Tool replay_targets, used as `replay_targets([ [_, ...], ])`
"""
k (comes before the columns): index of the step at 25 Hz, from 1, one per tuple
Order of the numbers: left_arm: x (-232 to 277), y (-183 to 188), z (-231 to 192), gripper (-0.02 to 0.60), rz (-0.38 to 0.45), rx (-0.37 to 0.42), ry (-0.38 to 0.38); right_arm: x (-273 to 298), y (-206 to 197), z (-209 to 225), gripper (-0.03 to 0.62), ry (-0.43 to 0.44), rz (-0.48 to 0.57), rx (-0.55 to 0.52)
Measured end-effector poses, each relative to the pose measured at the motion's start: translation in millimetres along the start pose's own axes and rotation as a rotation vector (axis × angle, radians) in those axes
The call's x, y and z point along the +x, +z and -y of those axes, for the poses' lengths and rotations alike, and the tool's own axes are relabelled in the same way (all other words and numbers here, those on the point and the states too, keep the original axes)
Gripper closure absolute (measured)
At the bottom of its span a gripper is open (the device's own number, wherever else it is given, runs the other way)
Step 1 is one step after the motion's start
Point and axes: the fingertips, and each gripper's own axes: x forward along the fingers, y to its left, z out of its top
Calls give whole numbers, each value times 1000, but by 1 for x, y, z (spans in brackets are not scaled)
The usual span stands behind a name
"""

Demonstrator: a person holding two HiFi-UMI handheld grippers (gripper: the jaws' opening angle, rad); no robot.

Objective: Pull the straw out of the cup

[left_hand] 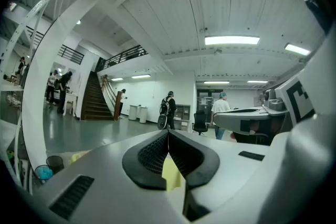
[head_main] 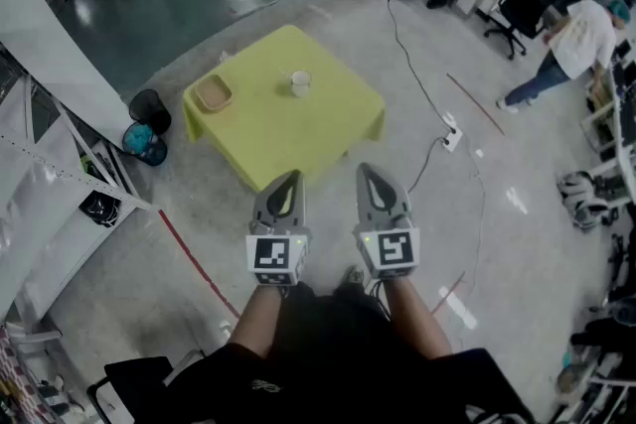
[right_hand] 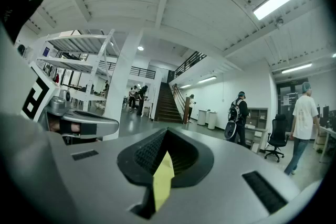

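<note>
A small clear cup [head_main: 299, 82] stands near the middle of a low table under a yellow-green cloth [head_main: 328, 129]. It is too small here to make out a straw. Both grippers are held side by side, level, short of the table's near corner and well apart from the cup. My left gripper [head_main: 290, 177] has its jaws together with nothing in them; in its own view the left gripper [left_hand: 168, 134] shows only a sliver of yellow cloth below the tips. My right gripper [head_main: 367, 170] is likewise shut and empty, and the right gripper [right_hand: 166, 131] shows closed tips.
A tan shallow dish [head_main: 213, 94] lies at the table's left corner. A black bin [head_main: 149, 106] and a blue bucket [head_main: 145, 144] stand left of the table. A cable runs to a power strip [head_main: 452, 136] on the floor at right. White shelving [head_main: 60, 174] lines the left side, and people stand at the back.
</note>
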Motion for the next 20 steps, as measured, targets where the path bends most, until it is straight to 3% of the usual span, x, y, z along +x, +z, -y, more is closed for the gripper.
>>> replay_targets([
  [10, 11, -25, -23, 538, -51, -26, -34, 20, -22, -20, 579, -9, -35, -18],
  [20, 70, -34, -14, 537, -99, -28, -17, 60, -35, 27, 577, 36, -41, 13],
])
